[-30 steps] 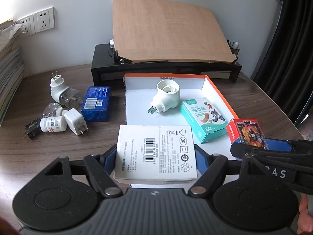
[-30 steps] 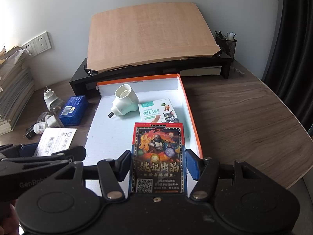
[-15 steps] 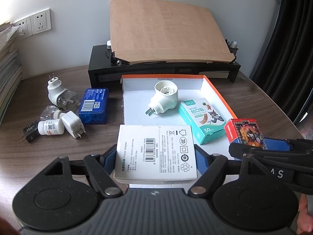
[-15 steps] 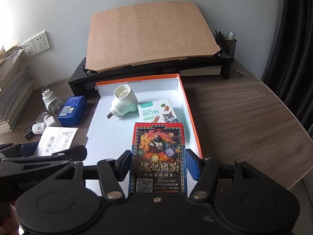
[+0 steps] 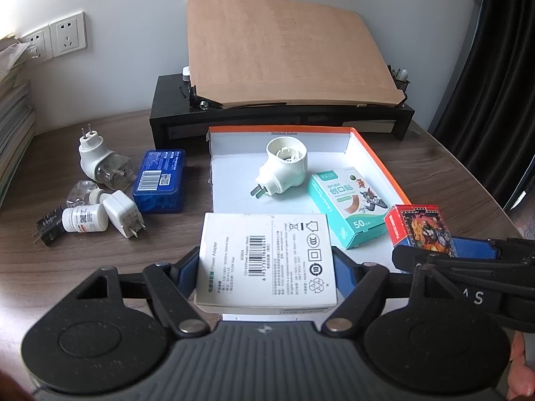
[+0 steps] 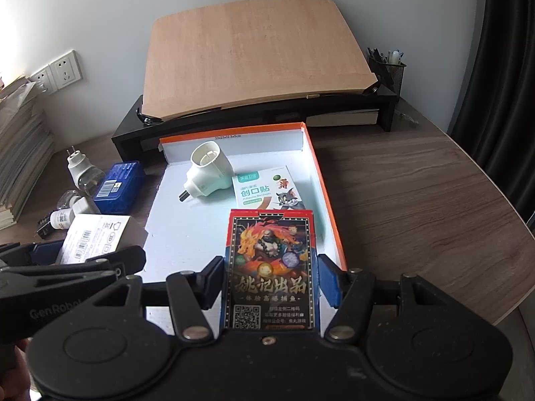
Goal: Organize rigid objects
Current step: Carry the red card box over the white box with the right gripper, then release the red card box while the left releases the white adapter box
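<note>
My left gripper (image 5: 265,267) is shut on a white power adapter box (image 5: 265,260), held over the near left edge of the orange-rimmed white tray (image 5: 378,163). My right gripper (image 6: 271,277) is shut on a red and black card box (image 6: 271,267), held over the tray's near right part (image 6: 326,197). The card box also shows in the left wrist view (image 5: 418,224). In the tray lie a white plug adapter (image 5: 284,170) and a teal bandage box (image 5: 347,207).
Left of the tray on the wooden desk lie a blue tin (image 5: 160,180), a white plug with a clear bottle (image 5: 100,160), a small white charger (image 5: 123,214), a white pill bottle (image 5: 83,219) and a black plug (image 5: 48,229). A black stand with a wooden board (image 5: 284,53) is behind.
Both grippers keep their boxes and barely move. The view has shifted slightly, with the tray and desk items drifting a little in the frame.
</note>
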The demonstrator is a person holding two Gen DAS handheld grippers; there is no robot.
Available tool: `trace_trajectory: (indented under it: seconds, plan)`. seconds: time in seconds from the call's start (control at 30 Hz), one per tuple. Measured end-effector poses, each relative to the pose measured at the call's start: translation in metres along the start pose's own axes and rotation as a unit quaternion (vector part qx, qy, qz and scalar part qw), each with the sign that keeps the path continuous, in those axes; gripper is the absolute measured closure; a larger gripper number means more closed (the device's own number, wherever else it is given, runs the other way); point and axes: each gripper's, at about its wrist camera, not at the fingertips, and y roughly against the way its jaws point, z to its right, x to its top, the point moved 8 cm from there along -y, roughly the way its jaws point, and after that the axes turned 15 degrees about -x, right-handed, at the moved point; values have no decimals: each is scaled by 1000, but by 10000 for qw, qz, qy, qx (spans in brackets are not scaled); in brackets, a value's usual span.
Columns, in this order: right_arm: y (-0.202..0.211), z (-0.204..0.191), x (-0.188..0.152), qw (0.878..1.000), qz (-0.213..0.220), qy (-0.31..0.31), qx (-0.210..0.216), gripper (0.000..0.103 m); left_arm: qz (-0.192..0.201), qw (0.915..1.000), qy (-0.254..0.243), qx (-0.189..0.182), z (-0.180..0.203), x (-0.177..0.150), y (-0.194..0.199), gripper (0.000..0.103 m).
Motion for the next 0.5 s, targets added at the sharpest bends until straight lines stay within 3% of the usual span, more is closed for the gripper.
trace_trajectory:
  seconds: [0.5]
  plan:
    - [-9, 1, 0, 9999, -82, 69, -117, 33, -69, 10000, 61, -21, -4, 0, -7, 24]
